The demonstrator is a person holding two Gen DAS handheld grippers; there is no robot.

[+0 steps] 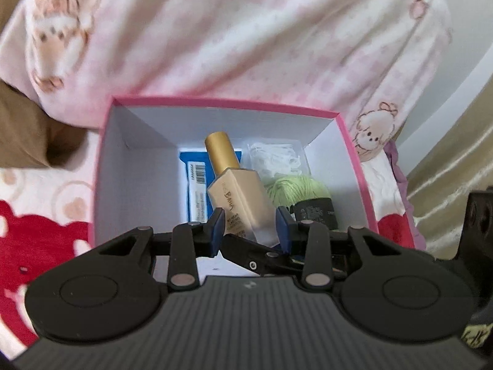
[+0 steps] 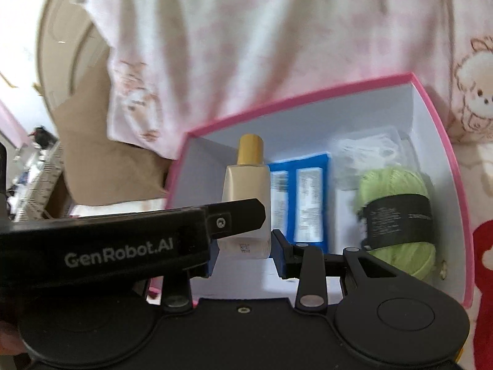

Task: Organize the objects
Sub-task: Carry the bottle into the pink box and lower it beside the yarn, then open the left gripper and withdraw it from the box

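The foundation bottle (image 1: 238,185) is pinched at its base between the blue pads of both the left gripper (image 1: 251,226) and the right gripper (image 2: 243,254), evidently so that it is kept steady while carried over the pink box (image 1: 222,103). It is held above the box's open interior, tilted, cap away. A gold cap and a beige, faceted body are shown. Below it, inside the box, a blue packet (image 2: 308,197) and green yarn (image 2: 397,215) are seen.
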